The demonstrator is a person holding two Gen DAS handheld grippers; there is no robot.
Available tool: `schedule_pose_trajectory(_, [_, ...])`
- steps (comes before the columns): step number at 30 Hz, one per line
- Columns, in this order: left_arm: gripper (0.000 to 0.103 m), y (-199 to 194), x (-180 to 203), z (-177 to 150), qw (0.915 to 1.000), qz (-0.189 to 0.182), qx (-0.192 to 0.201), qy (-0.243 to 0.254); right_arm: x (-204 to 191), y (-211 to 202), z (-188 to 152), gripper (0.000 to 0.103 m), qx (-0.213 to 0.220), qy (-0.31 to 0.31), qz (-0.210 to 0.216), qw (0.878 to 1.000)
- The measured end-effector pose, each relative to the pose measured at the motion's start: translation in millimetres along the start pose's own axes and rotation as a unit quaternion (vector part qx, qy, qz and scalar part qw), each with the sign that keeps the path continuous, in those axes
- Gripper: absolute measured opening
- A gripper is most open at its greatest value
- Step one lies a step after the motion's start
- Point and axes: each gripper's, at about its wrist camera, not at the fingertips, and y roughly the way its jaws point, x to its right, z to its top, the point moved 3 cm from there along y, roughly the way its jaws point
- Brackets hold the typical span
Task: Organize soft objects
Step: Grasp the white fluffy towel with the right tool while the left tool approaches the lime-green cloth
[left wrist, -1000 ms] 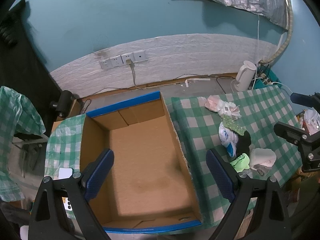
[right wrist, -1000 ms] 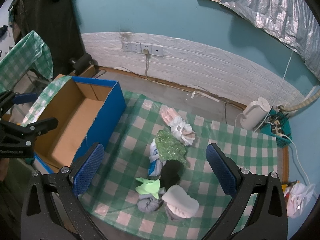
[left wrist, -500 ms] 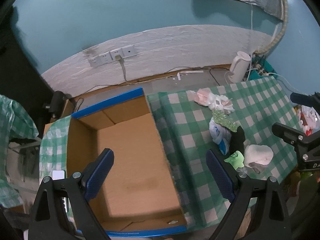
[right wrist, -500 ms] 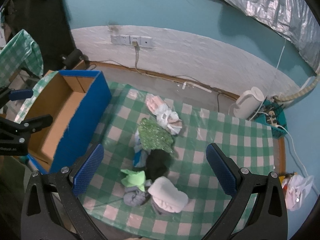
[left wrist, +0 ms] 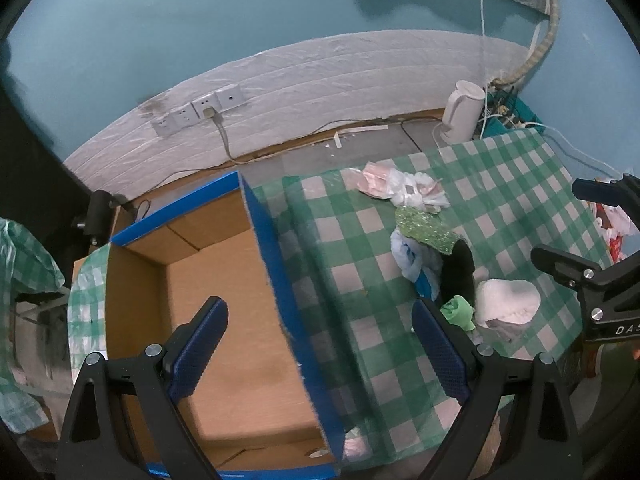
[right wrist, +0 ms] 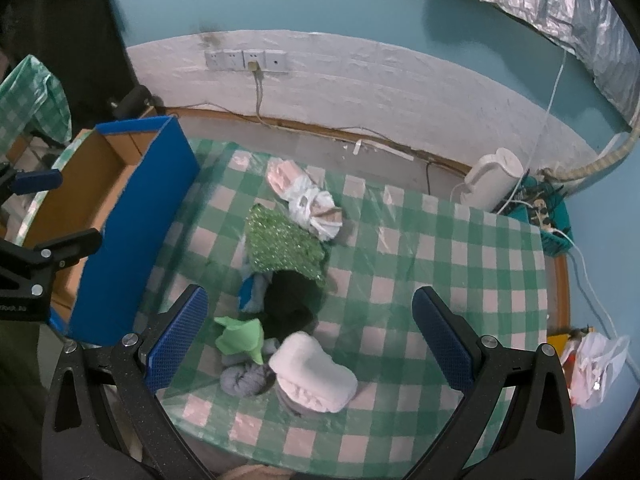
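Note:
A row of soft items lies on the green checked table [right wrist: 440, 264]: a pink-white bundle [right wrist: 308, 196], a green sparkly cloth [right wrist: 280, 244], a black sock [right wrist: 290, 300], a light green cloth [right wrist: 240, 336], a grey roll [right wrist: 244, 380] and a white fluffy sock [right wrist: 312, 372]. An empty blue cardboard box [left wrist: 224, 288] stands left of them. My left gripper [left wrist: 320, 356] is open and empty over the box's right wall. My right gripper [right wrist: 308, 344] is open and empty above the near end of the row. The white sock [left wrist: 506, 306] also shows in the left wrist view.
A white kettle [right wrist: 492, 178] and a power strip with cables [right wrist: 540, 204] sit at the back right. Wall sockets [right wrist: 244, 60] are behind. A plastic bag [right wrist: 592, 368] lies past the table's right edge. A checked cloth [left wrist: 24, 264] hangs at far left.
Both grippers have shifted right and lower toward the row of soft items. The left gripper moved from over the box's middle to its right wall. Both stay open.

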Motion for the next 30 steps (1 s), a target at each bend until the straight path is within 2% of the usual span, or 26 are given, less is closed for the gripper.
schedule_pose_trajectory(13, [0.094,34,50,-13,0.9969,0.008,-0.043,0.066,17,29,-28,0.101,-0.052,-0.009,-0.006,0.999])
schedule_pose_trajectory(20, [0.094,48,69,-19,0.9952,0.012,-0.048,0.084,18,38,-42,0.101,-0.063,-0.019,-0.014,0.998])
schedule_pose_trajectory(30, [0.094,68,85,-25,0.9939,0.001,-0.061,0.092,7,49,-57,0.101,-0.075,-0.053,-0.004,0.996])
